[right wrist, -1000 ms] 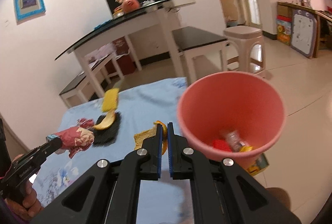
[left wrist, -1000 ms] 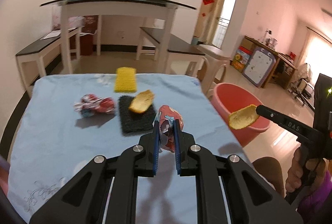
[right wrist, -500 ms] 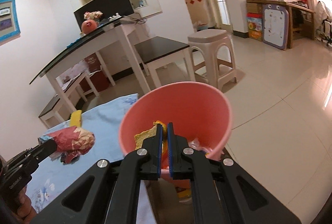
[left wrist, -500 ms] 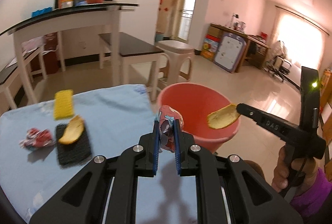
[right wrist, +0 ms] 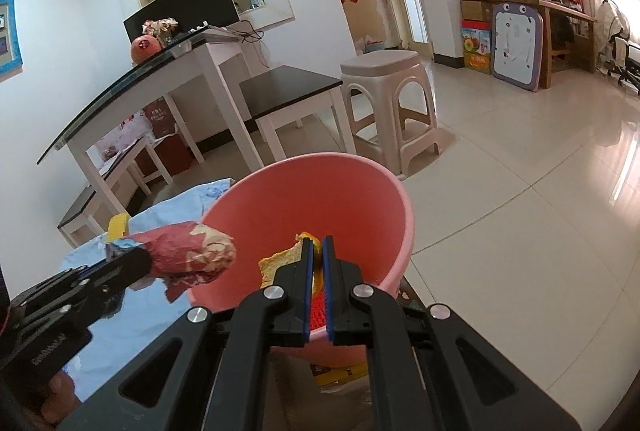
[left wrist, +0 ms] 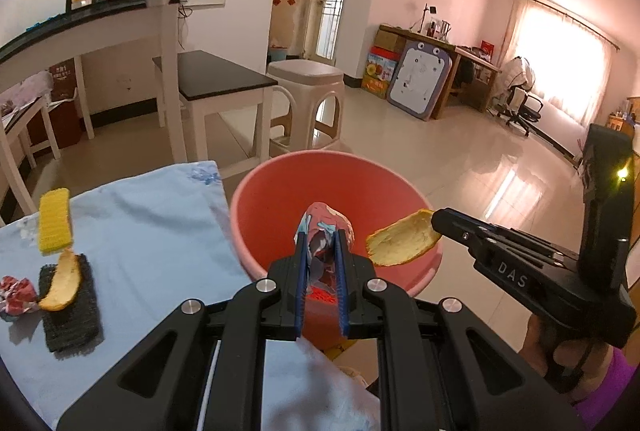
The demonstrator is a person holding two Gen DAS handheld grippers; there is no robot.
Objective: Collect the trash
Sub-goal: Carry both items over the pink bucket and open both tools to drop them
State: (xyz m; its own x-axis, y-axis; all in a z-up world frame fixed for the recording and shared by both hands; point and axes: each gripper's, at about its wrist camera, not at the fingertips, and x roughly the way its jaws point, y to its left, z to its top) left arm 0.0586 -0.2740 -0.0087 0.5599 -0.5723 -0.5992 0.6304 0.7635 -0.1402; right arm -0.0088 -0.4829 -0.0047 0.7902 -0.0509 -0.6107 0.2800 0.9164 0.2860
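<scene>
- Right now both grippers are held over the pink bucket, which stands on the floor just off the corner of the desk with its light blue cloth.
- On the left gripper the fingers are almost closed, pinching a crumpled red wrapper. The wrapper sticks up past the fingertips and sits in front of the bucket's open mouth.
- From the right wrist view the same wrapper pokes out of the left gripper at the bucket's near left rim.
- The right gripper has its fingers fully closed on a piece of orange peel; the peel juts out to the left of the fingertips, above the inside of the bucket.
- Seen from the left wrist, that peel hangs at the bucket's right rim, clamped at one end by the black right gripper, with a hand and a purple sleeve below its grip.
- Something red shows at the bottom of the bucket between the fingers; what it is cannot be made out.
- Left on the desk are another peel lying on a black scouring pad, a yellow sponge just beyond the pad, and a second crumpled red wrapper beside the pad on its left.
- Behind the bucket stands a beige plastic stool.
</scene>
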